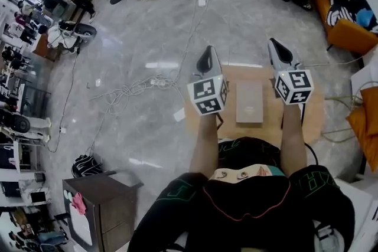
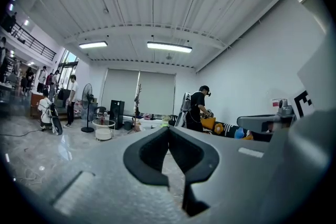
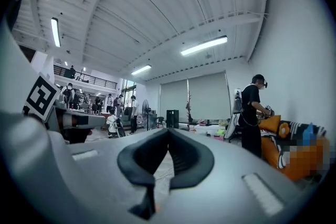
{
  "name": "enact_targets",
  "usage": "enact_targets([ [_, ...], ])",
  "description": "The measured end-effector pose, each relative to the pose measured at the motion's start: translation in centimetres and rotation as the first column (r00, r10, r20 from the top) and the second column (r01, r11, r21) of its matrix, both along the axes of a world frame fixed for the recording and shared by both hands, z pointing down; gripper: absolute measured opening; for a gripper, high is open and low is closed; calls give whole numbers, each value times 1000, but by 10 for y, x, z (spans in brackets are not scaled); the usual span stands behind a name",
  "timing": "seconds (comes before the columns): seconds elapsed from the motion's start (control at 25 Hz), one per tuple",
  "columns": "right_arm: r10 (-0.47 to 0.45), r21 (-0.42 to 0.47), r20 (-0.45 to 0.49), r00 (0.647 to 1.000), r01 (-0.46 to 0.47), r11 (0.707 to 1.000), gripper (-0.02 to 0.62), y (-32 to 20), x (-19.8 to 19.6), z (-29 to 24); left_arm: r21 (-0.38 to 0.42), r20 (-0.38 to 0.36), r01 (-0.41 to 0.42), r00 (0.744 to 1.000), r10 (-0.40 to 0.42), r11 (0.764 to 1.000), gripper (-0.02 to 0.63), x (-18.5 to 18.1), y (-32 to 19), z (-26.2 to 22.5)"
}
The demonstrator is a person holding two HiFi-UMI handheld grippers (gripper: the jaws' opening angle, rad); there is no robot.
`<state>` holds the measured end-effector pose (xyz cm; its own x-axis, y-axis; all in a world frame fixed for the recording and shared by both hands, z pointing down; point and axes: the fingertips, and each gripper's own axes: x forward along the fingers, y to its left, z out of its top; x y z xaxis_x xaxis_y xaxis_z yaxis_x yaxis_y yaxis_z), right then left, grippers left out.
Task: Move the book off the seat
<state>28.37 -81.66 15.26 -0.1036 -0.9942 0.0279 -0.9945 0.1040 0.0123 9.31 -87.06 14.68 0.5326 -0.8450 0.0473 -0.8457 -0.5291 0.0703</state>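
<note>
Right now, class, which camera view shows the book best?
The head view: the book lies flat on the wooden seat, fully visible from above. Both gripper views look level across the room and show none of it.

We wear a black top (image 1: 248,218) w/ green line print on both sleeves (image 1: 171,198) & a thin red outline across the front. Left gripper (image 1: 206,51) & right gripper (image 1: 273,42): grey shells, black inner pads (image 2: 149,155), each w/ a white cube (image 1: 208,95) of black square markers.
</note>
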Motion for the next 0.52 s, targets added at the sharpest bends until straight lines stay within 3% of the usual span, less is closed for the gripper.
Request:
enact_targets([
  [0.24,42,24,-5,999,-42,999,3,-1,21,-8,62,24,3,1000,-5,998,11,12,-6,-12],
  [0.52,42,23,-25,999,-42,999,3,-10,17,-10,97,32,8,999,-11,995,11,7,-12,-16],
])
